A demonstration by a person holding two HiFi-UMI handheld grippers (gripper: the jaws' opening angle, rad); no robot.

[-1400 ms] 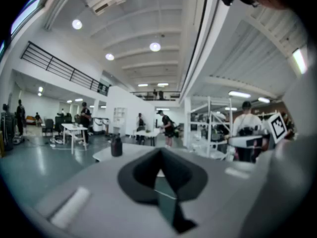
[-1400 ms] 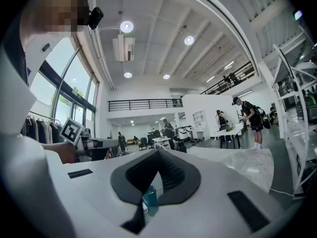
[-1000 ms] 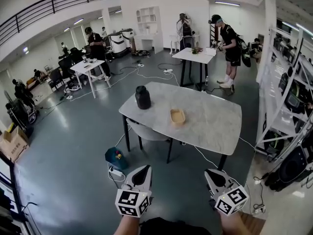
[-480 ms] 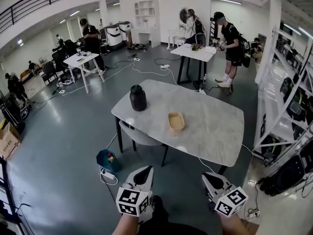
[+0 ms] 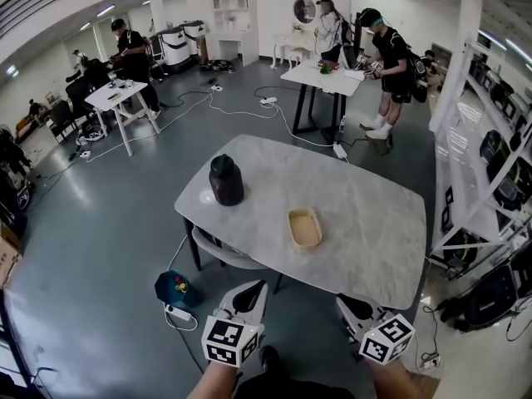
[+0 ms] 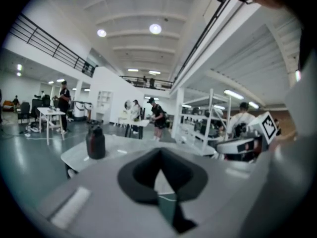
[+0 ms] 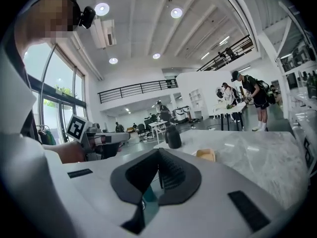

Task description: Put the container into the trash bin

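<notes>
A black lidded jar [image 5: 225, 180] stands near the left end of the grey marble table [image 5: 366, 223]. A shallow tan container [image 5: 304, 229] lies near the table's middle. On the floor by the table's near left leg sits a small dark teal bin [image 5: 173, 288]. Both grippers hang short of the table's near edge, touching nothing. My left gripper [image 5: 252, 292] has its jaws together and empty, as the left gripper view [image 6: 159, 151] shows, with the jar [image 6: 95, 142] ahead. My right gripper [image 5: 350, 305] is shut and empty [image 7: 158, 153]; the jar [image 7: 173, 136] and tan container [image 7: 206, 154] lie beyond it.
A pale chair [image 5: 218, 254] is tucked under the table's near left side. A power strip [image 5: 178, 313] and cables lie on the floor by the bin. Metal shelving [image 5: 490, 156] lines the right wall. People [image 5: 384, 52] work at other tables [image 5: 112, 96] at the back.
The whole view has come closer to the marble table, which now sits lower and larger. Both grippers have travelled forward with it and stay shut and empty.
</notes>
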